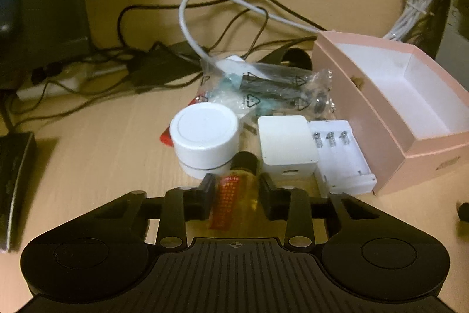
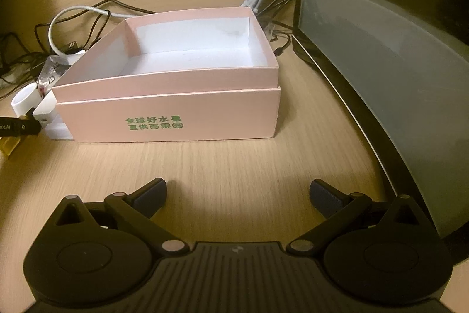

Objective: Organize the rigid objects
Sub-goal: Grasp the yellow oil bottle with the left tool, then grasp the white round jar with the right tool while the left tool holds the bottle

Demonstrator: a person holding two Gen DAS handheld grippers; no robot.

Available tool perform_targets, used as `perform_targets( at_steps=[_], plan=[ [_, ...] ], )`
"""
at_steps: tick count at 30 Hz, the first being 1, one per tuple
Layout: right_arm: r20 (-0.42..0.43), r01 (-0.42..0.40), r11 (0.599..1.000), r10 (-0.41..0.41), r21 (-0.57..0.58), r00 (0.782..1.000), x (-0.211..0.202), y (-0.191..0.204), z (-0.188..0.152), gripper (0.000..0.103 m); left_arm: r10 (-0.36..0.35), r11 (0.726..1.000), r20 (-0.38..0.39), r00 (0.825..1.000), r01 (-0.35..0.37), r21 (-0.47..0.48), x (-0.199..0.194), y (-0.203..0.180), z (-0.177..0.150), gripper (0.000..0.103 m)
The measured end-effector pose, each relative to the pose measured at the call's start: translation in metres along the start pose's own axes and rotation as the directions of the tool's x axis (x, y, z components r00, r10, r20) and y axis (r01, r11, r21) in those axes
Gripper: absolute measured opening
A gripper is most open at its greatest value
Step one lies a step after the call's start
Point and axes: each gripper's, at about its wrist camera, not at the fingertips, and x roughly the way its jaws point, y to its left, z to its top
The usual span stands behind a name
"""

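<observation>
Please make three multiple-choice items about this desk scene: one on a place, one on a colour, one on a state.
1. The battery holder lies
A. inside the box
B. between the white cube and the box
C. on the round white puck

2. The box outside is
A. pink
B. blue
C. black

3. The left claw is
A. wide open
B. shut on the amber bottle
C. shut on nothing

Answers:
1 B, it sits on the desk against the box wall.
2 A, pink walls, white inside.
3 B, both pads press the bottle; the right claw is open.
</observation>
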Motion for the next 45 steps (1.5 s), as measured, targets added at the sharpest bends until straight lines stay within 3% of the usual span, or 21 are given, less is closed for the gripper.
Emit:
perform_targets(
  at_steps=[2,5,6,10,13,18,20,27,28,30,34,36,40,42,45],
  plan=[
    [-0.009,-0.016,1.0,0.016,-0.014,1.0,0.0,0.0,0.002,0.102,0.008,1.0,0.007,1.0,-0.008,0.021,-0.003,0.0,-0.003,0.034],
    [0.002,-0.057,0.993,0.057,-0.102,0.998,-0.006,0.011,0.007,0.087,-0.022,1.0,0.002,1.0,0.022,-0.001,-0.014,0.006,-0.013,0.033],
    [0.011,-0.062,0.989,0.065,-0.138,0.998,-0.01,0.017,0.008,0.087,-0.031,0.999,-0.002,1.0,0.031,-0.017,-0.019,0.009,-0.017,0.033],
    [0.177,-0.103,0.961,0.151,-0.256,0.973,-0.039,0.052,0.022,0.087,-0.001,0.995,-0.022,1.0,-0.001,-0.097,-0.045,0.03,-0.038,0.033],
    [0.126,-0.216,0.879,0.294,-0.426,0.948,-0.048,0.098,0.04,0.086,0.041,0.981,-0.04,0.998,-0.048,-0.187,-0.062,0.052,-0.052,0.033],
    [0.088,-0.296,0.759,0.42,-0.579,0.903,-0.044,0.172,0.057,0.079,0.08,0.95,-0.038,0.996,-0.087,-0.299,-0.08,0.081,-0.07,0.033],
    [0.072,-0.313,0.747,0.433,-0.587,0.898,-0.028,0.198,0.067,0.077,0.084,0.939,-0.036,0.996,-0.092,-0.331,-0.085,0.087,-0.075,0.033],
    [-0.039,-0.353,0.768,0.395,-0.534,0.918,0.043,0.255,0.082,0.067,0.1,0.919,-0.039,0.994,-0.107,-0.379,-0.091,0.087,-0.079,0.033],
    [-0.024,-0.345,0.77,0.395,-0.537,0.918,0.046,0.258,0.081,0.067,0.103,0.918,-0.04,0.994,-0.11,-0.381,-0.091,0.086,-0.079,0.033],
    [-0.033,-0.347,0.769,0.392,-0.537,0.919,0.051,0.262,0.081,0.055,0.105,0.919,-0.045,0.993,-0.114,-0.377,-0.091,0.085,-0.079,0.033],
    [-0.065,-0.43,0.751,0.463,-0.502,0.884,0.028,0.246,0.09,0.055,0.105,0.923,-0.055,0.993,-0.117,-0.367,-0.092,0.082,-0.08,0.033],
    [-0.076,-0.435,0.731,0.469,-0.525,0.88,0.009,0.237,0.091,0.055,0.097,0.927,-0.061,0.993,-0.112,-0.358,-0.092,0.08,-0.078,0.033],
    [-0.166,-0.45,0.709,0.434,-0.542,0.885,-0.015,0.213,0.09,0.055,0.068,0.944,-0.059,0.996,-0.084,-0.318,-0.089,0.07,-0.077,0.033],
    [-0.207,-0.451,0.721,0.406,-0.526,0.89,-0.019,0.195,0.084,0.055,0.052,0.954,-0.063,0.997,-0.069,-0.293,-0.088,0.064,-0.074,0.033],
    [-0.187,-0.409,0.747,0.367,-0.524,0.911,-0.021,0.166,0.065,0.055,0.028,0.964,-0.063,0.998,-0.044,-0.261,-0.085,0.055,-0.072,0.033]
  ],
)
